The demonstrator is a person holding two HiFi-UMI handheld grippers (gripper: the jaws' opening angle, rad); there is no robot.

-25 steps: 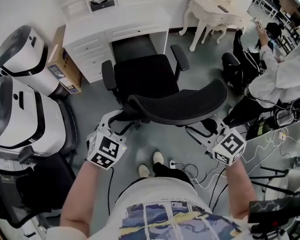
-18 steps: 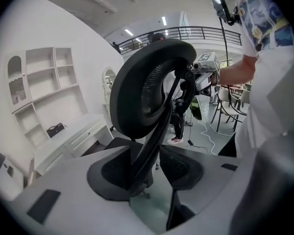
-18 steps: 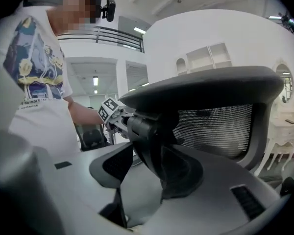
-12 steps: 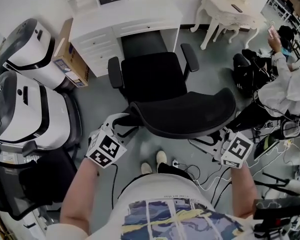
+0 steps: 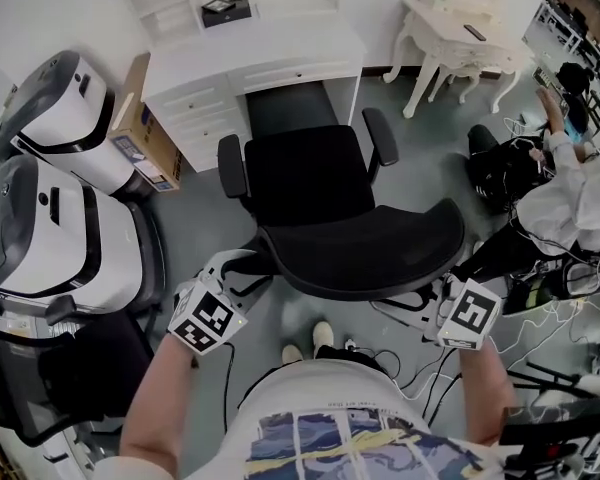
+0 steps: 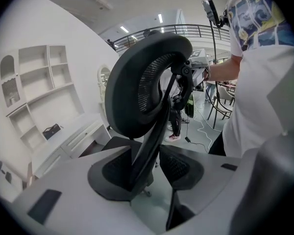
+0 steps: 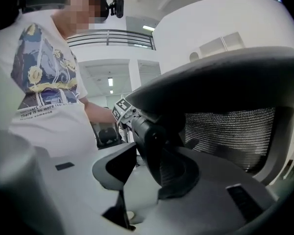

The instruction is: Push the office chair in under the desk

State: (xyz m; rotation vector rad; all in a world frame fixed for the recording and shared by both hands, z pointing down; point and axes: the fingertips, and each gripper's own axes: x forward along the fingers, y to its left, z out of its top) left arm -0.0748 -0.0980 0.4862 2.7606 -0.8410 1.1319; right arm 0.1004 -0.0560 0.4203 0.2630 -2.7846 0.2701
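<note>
Head view, looking steeply down: a black office chair point(image 5: 315, 173) stands on a grey floor with its seat facing a white desk point(image 5: 250, 48). The front of the seat sits at the mouth of the desk's dark knee opening, and the rest of the chair is out in front of the desk. The curved mesh backrest point(image 5: 365, 243) is nearest the person, who holds a gripper at each end of it. The left gripper point(image 5: 238, 266) meets the backrest's left end; in the left gripper view its jaws stand apart point(image 6: 157, 165), with the backrest's black support strut point(image 6: 149, 146) rising between them. The right gripper point(image 5: 440, 288) is at the backrest's right end; in the right gripper view its jaws are also apart point(image 7: 142, 173), with a thick black frame bar point(image 7: 157, 146) between them, lying against the right-hand pad. White pod-shaped machines point(image 5: 50, 108) and a cardboard box point(image 5: 140, 118) stand left of the desk, and cables point(image 5: 410, 353) trail across the floor.
</note>
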